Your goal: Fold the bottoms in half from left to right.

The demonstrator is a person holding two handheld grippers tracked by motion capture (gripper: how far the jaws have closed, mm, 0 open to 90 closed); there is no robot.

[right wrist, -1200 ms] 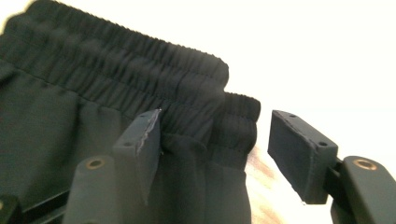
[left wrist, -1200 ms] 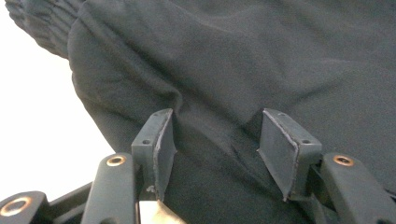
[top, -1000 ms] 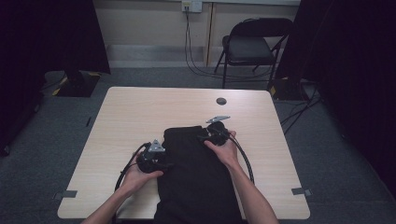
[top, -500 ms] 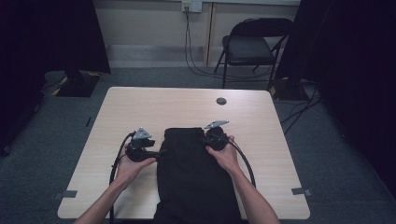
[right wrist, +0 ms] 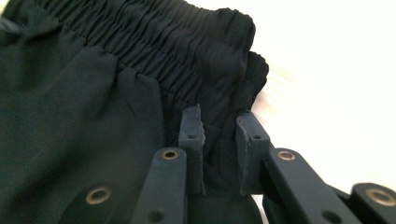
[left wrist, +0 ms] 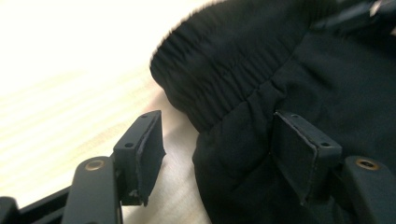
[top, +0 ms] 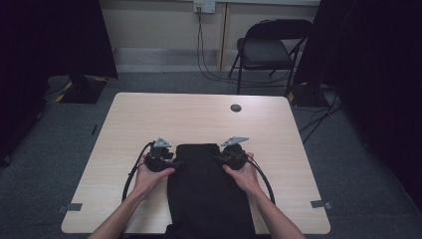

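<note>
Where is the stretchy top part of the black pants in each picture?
High view: the waistband is the far edge of the black pants, between the two grippers at the middle of the table.
Left gripper view: it runs along the top, from centre to right.
Right gripper view: it crosses the top, from left to centre.
Shared landmark: the gathered elastic ridges beside the pale wooden tabletop.

one black garment [top: 209, 189], two grippers [top: 158, 160] [top: 233, 155], one table [top: 164, 119], one folding chair [top: 271, 50].
</note>
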